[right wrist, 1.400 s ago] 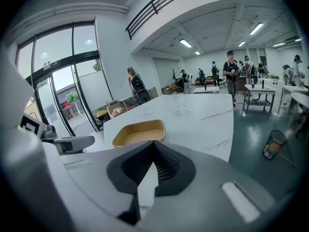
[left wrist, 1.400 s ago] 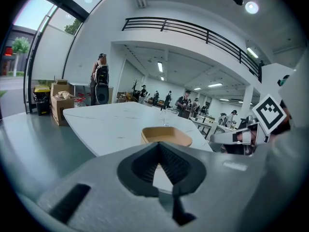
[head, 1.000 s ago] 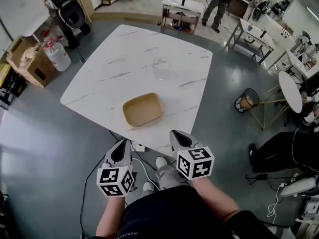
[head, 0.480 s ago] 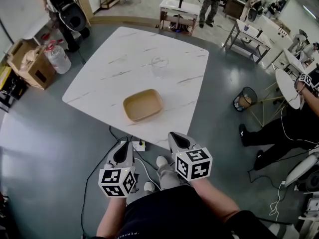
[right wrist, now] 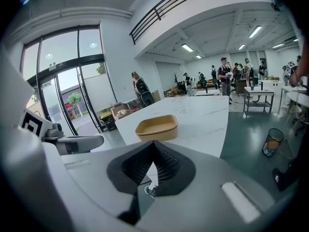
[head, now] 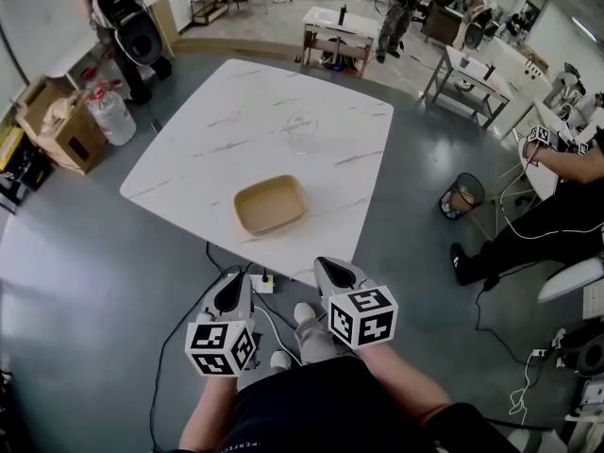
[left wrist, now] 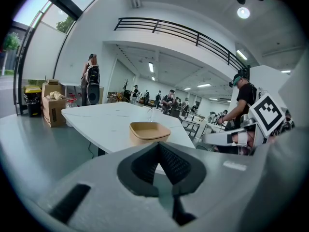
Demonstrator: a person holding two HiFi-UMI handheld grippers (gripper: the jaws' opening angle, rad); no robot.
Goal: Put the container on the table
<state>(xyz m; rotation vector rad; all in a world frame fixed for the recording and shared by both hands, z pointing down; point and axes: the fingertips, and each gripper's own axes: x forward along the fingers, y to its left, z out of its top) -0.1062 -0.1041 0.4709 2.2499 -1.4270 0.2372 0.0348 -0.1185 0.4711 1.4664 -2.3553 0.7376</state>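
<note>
A tan, shallow rectangular container (head: 270,204) rests on the white marble table (head: 217,130), near its front edge and empty. It also shows in the left gripper view as the container (left wrist: 149,131) and in the right gripper view as the container (right wrist: 157,127), straight ahead of both sets of jaws. My left gripper (head: 232,289) and right gripper (head: 334,272) hang side by side over the floor, short of the table's near edge and apart from the container. Both are shut with nothing between the pads, as the left gripper (left wrist: 158,146) and right gripper (right wrist: 154,145) show.
A clear plastic cup or lid (head: 302,128) stands farther back on the table. A power strip and cables (head: 260,281) lie on the floor under the table's near corner. A cardboard box (head: 57,116) and water jug (head: 109,108) sit at left, a bin (head: 465,192) and a seated person at right.
Both grippers have drawn back a little from the table's near edge, still shut. The container has stayed in place. A person at the right has shifted.
</note>
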